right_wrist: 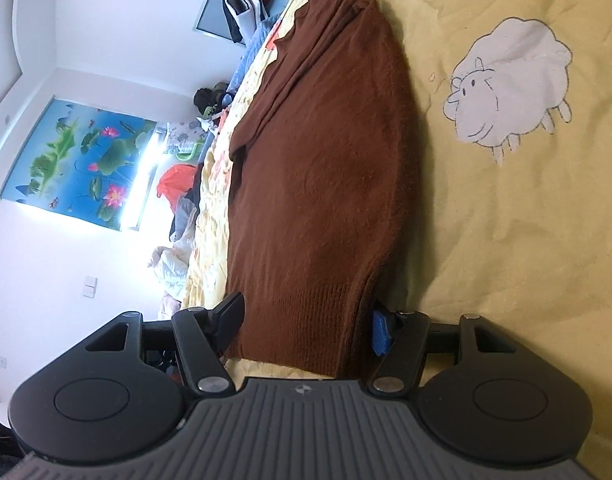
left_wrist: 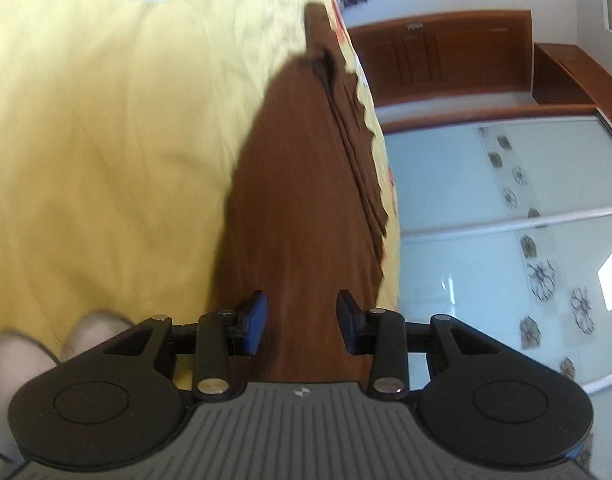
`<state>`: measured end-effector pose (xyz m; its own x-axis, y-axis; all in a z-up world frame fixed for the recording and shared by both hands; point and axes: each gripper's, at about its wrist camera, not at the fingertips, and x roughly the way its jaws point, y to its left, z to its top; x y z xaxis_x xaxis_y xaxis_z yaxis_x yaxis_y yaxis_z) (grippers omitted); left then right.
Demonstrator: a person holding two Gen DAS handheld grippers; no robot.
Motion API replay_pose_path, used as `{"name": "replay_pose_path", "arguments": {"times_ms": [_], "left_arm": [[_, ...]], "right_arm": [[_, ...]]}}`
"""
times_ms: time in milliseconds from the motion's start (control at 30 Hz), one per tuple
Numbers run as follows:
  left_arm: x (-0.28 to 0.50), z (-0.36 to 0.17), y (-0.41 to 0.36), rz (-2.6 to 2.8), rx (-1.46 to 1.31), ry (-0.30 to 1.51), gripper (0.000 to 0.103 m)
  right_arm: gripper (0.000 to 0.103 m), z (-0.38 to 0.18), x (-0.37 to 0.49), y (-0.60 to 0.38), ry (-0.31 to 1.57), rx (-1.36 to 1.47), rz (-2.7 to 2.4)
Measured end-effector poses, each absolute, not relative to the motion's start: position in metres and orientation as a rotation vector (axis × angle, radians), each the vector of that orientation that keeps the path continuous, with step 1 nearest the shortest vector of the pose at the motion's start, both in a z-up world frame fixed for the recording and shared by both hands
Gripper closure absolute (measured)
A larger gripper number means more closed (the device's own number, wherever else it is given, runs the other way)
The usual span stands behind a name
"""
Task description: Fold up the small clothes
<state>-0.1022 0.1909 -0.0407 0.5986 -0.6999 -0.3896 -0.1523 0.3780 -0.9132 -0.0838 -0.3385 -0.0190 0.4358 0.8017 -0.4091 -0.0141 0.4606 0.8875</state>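
yellow bedspread point(right_wrist: 506, 216) fills most of both views; a printed sheep point(right_wrist: 510, 80) sits at two o'clock in the right wrist view. brown sweater point(right_wrist: 322, 168) lies flat on it, long and narrow, folded lengthwise by the look of the layered edges running toward twelve o'clock. its ribbed hem is nearest the right gripper point(right_wrist: 306, 328); the far end tapers off at twelve o'clock in the left wrist view.

jaws: right gripper stands wide, the hem lying between the fingers with the pads on either side of it, not pressing. left gripper point(left_wrist: 302, 324) is partly open, sweater cloth passing between the pads with a gap each side; nothing held. left view is motion-blurred, so whether a pad brushes the knit i cannot tell.

risks: a knit this soft will sag and slide if only the top layer is pinched, and the lengthwise fold would spill open. uneven lifts by the two hands would skew the next fold. the sweater lies near the bed's edge, so a drag that way could pull it off.

around: wardrobe with glass panels point(left_wrist: 506, 240) at three o'clock in the left view; lotus picture point(right_wrist: 78, 160) at nine o'clock in the right view, piled clothes point(right_wrist: 178, 200) beside the bed. nothing lies on the sweater itself.
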Motion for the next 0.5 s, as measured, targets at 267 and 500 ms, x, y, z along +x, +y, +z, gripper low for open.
{"name": "replay_pose_path", "arguments": {"times_ms": [267,500], "left_arm": [[-0.094,-0.019,0.202,-0.319,-0.972,0.898,0.066],[-0.094,-0.029,0.203,-0.366,-0.971,0.96,0.066]], "right_arm": [[0.04,-0.022,-0.087,-0.343,0.992,0.971,0.611],[0.04,-0.022,-0.087,-0.34,0.997,0.966,0.612]]}}
